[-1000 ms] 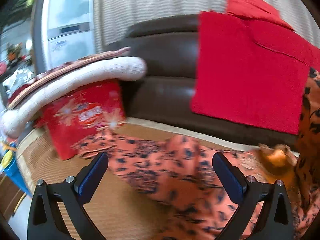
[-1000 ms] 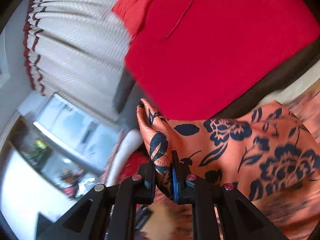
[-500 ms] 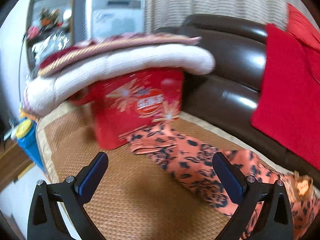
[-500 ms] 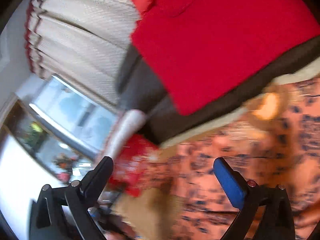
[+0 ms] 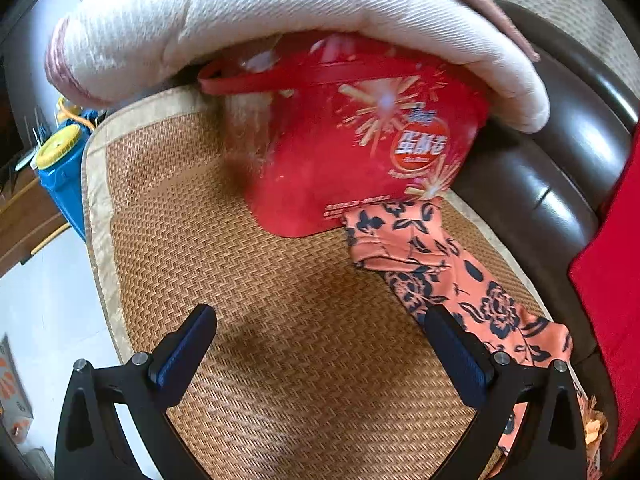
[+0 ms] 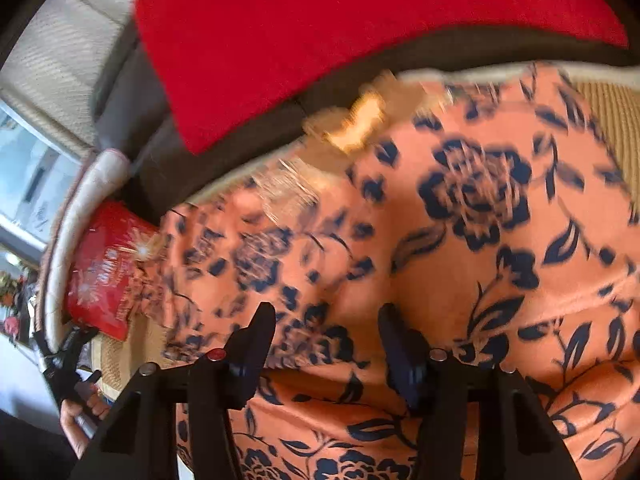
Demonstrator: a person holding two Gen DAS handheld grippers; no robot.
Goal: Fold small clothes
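An orange garment with a dark blue flower print [image 5: 432, 264] lies along a woven mat [image 5: 240, 240]. One narrow end of it rests against a red snack bag [image 5: 360, 152]. My left gripper [image 5: 319, 316] is open wide above bare mat, and the garment passes just by its right finger. In the right wrist view the garment [image 6: 480, 240] fills the frame. My right gripper [image 6: 326, 312] hovers close over it with its jaws half apart and closing. Cloth lies between and under the fingers, and the pads do not press on it.
A cream rolled cushion [image 5: 280, 12] lies over the red bag. A brown leather sofa back [image 5: 540, 184] with a red cloth [image 5: 608, 280] runs behind. A blue container with a yellow lid [image 5: 64, 160] stands past the mat's left edge. A golden tassel [image 6: 356, 120] sits on the garment.
My right gripper let go of the garment's corner, opened wide, sank toward the cloth and narrowed. My left gripper swung left along the mat to the garment's end by the red bag, still open.
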